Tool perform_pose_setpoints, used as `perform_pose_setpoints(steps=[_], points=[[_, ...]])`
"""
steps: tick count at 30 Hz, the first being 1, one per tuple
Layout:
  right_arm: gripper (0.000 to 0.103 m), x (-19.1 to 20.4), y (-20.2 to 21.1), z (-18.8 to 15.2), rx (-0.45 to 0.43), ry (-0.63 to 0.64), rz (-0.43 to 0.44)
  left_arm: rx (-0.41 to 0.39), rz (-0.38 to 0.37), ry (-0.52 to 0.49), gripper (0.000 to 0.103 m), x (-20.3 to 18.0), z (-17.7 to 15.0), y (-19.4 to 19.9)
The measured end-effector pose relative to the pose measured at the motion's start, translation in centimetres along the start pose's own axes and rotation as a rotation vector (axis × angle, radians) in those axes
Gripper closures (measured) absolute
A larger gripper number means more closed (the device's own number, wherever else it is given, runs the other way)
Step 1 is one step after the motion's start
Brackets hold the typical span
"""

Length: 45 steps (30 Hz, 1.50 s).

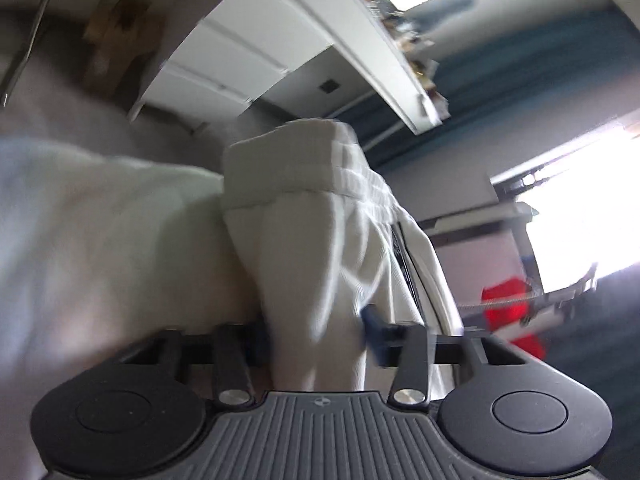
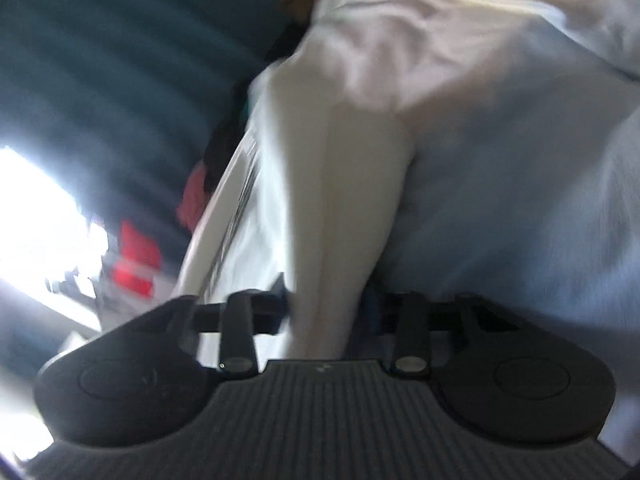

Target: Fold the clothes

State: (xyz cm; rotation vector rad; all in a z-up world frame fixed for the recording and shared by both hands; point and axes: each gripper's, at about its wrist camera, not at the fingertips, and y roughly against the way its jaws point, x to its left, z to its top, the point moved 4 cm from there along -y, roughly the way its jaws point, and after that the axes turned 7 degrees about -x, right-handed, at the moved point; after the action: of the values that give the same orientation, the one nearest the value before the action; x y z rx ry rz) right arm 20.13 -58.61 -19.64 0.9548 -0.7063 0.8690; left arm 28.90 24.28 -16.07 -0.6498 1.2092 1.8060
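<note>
Cabinets (image 1: 240, 52) behind; left gripper (image 1: 316, 336) and right gripper (image 2: 324, 308) each clamp white garment (image 1: 304, 216).

1. The left wrist view looked forward along its tool (image 1: 316, 336), tilted, pressed close to the white garment (image 1: 304, 216).
2. The right wrist view did likewise along its tool (image 2: 324, 312).
3. Both shared the garment (image 2: 360, 160) and teal curtain (image 1: 500, 92).

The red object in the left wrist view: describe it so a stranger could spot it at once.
Start at the bright window on the right edge. Just below and left of it, beside the white garment pinched in the left gripper, sits the red object. It is blurred, but it is the only vivid red among whites, greys and teal.
</note>
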Motion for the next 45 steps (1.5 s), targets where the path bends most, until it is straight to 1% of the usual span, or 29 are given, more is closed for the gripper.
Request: perform_pose_setpoints(steps=[1, 2, 3, 4, 5, 7, 9, 13, 15, 17, 20, 23, 24, 25, 28, 29, 31, 32, 33, 34, 35, 36, 37, 38, 39, 40, 41, 44, 45], points=[[0.074, -0.3, -0.4, 0.6, -0.011, -0.030, -0.003, 0.006, -0.003, 0.013, 0.081, 0.2, 0.2, -0.4], [0.079, -0.4, -0.8, 0.9, -0.020, -0.034, -0.004, 0.001, -0.011, 0.005, 0.087, 0.2, 0.4, -0.5], [0.081, -0.5, -1.2, 1.3, -0.029, -0.037, -0.005, -0.003, -0.023, -0.006, 0.090, 0.1, 0.5, -0.4], [0.085, -0.6, -1.5, 1.6, -0.036, -0.040, -0.005, -0.008, -0.034, -0.014, 0.091, -0.2, 0.7, -0.4], [0.087, -0.4, -1.4, 1.7, -0.036, -0.034, -0.002, -0.013, -0.045, -0.019, 0.092, -0.5, 0.9, -0.4], [0.089, 0.1, -0.9, 1.9, -0.041, -0.027, 0.006, -0.023, -0.077, 0.005, 0.093, -1.2, 1.3, 0.1], [0.089, 0.6, 0.3, 2.5, -0.051, -0.048, 0.036, -0.027, -0.114, 0.053, 0.093, -1.3, 2.1, 2.0], [0.090, 1.9, 3.7, 3.1, -0.059, -0.001, 0.097, -0.004, -0.162, 0.071, 0.094, -0.7, 4.0, 6.8], [0.090, 1.9, 5.6, 3.6, -0.049, -0.008, 0.110, 0.013, -0.165, 0.090, 0.094, 0.5, 4.9, 8.9], [0.090, 1.6, 7.8, 4.5, -0.041, -0.008, 0.114, 0.019, -0.155, 0.115, 0.094, 1.9, 5.9, 10.9], [0.090, 1.1, 10.5, 5.4, -0.038, -0.011, 0.100, 0.012, -0.119, 0.154, 0.094, 4.5, 7.7, 13.0], [0.090, -0.4, 12.8, 5.3, -0.006, -0.094, 0.061, 0.039, -0.077, 0.211, 0.093, 7.0, 8.5, 14.5], [0.090, -0.9, 13.6, 5.2, 0.002, -0.102, 0.047, 0.049, -0.060, 0.220, 0.093, 7.5, 8.5, 14.7], [0.090, -1.4, 14.3, 5.1, 0.011, -0.113, 0.032, 0.059, -0.043, 0.224, 0.093, 8.0, 8.4, 14.9], [0.090, -4.3, 15.4, 4.4, 0.042, -0.202, -0.027, 0.083, 0.008, 0.185, 0.092, 9.0, 8.6, 15.2], [0.089, -5.2, 15.4, 4.3, 0.069, -0.243, -0.032, 0.095, 0.024, 0.159, 0.090, 9.2, 8.7, 15.2], [0.089, -6.3, 15.3, 4.1, 0.124, -0.299, 0.010, 0.104, 0.045, 0.127, 0.088, 9.3, 8.6, 15.9], [0.088, -6.4, 15.3, 4.1, 0.141, -0.298, 0.039, 0.099, 0.056, 0.111, 0.085, 9.3, 8.4, 16.3], [0.088, -6.2, 15.4, 4.2, 0.151, -0.278, 0.059, 0.094, 0.068, 0.094, 0.080, 9.2, 8.2, 16.8], [0.088, -6.1, 15.5, 4.1, 0.155, -0.259, 0.058, 0.089, 0.081, 0.074, 0.078, 9.1, 8.0, 17.3], [0.087, -6.1, 15.5, 4.0, 0.161, -0.243, 0.057, 0.084, 0.097, 0.045, 0.071, 8.9, 7.8, 17.9], [0.086, -6.3, 15.4, 3.9, 0.171, -0.250, 0.056, 0.079, 0.113, 0.017, 0.058, 8.7, 7.6, 18.5], [0.084, -6.4, 15.1, 3.9, 0.183, -0.259, 0.056, 0.079, 0.128, -0.003, 0.053, 8.5, 7.3, 18.9], [0.073, -6.6, 14.7, 3.9, 0.198, -0.277, 0.067, 0.079, 0.143, -0.022, 0.044, 8.2, 6.9, 19.4], [0.064, -6.7, 14.5, 3.9, 0.204, -0.292, 0.078, 0.078, 0.159, -0.042, 0.040, 7.9, 6.6, 19.8], [0.044, -6.8, 14.2, 3.9, 0.210, -0.307, 0.089, 0.077, 0.171, -0.063, 0.038, 7.6, 6.3, 20.3], [0.035, -6.9, 14.0, 3.8, 0.215, -0.322, 0.101, 0.074, 0.172, -0.089, 0.036, 7.2, 5.9, 20.9], [0.034, -6.7, 13.2, 3.7, 0.225, -0.329, 0.135, 0.052, 0.167, -0.172, 0.026, 5.5, 3.9, 22.5], [0.034, -6.5, 13.0, 3.6, 0.219, -0.302, 0.128, 0.044, 0.162, -0.203, 0.025, 4.9, 3.2, 23.1]])
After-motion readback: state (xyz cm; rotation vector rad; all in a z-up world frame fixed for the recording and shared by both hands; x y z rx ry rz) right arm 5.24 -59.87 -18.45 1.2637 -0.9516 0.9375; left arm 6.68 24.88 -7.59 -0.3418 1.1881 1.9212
